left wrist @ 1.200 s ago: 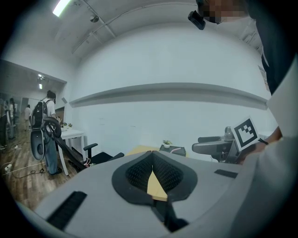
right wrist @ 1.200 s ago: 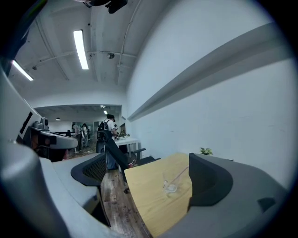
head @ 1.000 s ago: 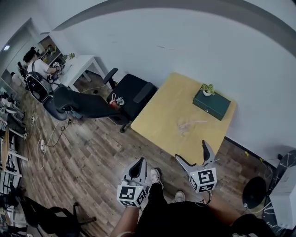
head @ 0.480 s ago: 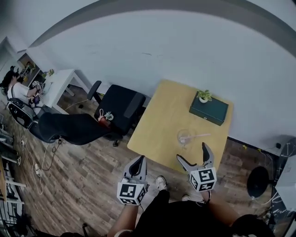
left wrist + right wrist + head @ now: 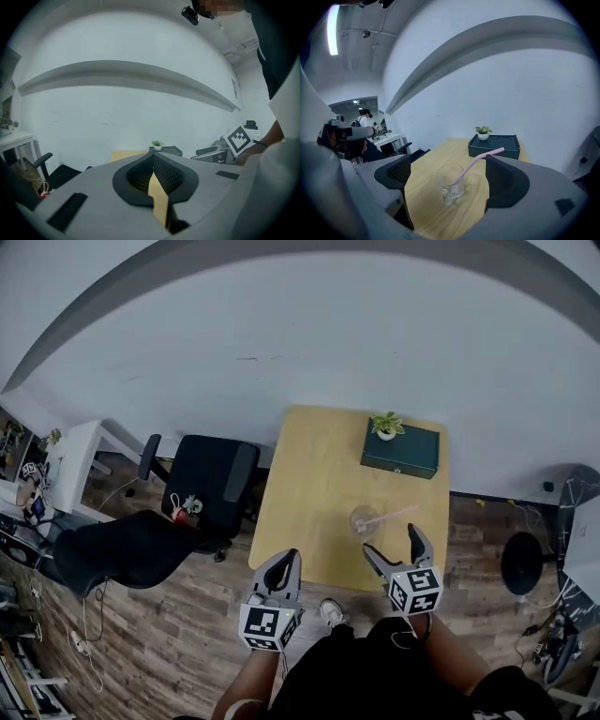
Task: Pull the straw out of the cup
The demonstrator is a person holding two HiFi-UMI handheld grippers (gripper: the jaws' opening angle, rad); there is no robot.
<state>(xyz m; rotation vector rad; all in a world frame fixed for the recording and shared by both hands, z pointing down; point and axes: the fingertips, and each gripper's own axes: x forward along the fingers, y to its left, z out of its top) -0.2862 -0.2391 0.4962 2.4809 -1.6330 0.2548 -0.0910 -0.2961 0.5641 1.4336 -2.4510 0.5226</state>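
A clear glass cup (image 5: pixel 364 519) stands on the yellow table (image 5: pixel 309 484) with a pink bent straw (image 5: pixel 392 514) leaning out to the right. My right gripper (image 5: pixel 392 542) hovers at the table's near edge, just short of the cup. Its jaws are wide apart and closing, with nothing between them. In the right gripper view the cup (image 5: pixel 451 182) and straw (image 5: pixel 480 161) sit ahead, framed by the right gripper (image 5: pixel 449 164). My left gripper (image 5: pixel 292 559) is shut and empty at the table's near left corner. In its own view the left gripper (image 5: pixel 153 165) shows pads meeting.
A dark green box (image 5: pixel 401 448) with a small potted plant (image 5: pixel 385 424) sits at the table's far end against the white wall. A black office chair (image 5: pixel 211 479) stands left of the table, with a second dark chair (image 5: pixel 122 549) beyond it. A black round base (image 5: pixel 520 563) lies right.
The person has stepped up to the table. Both grippers now reach its near edge, and the cup lies just ahead of the right gripper. The room has swung left in view.
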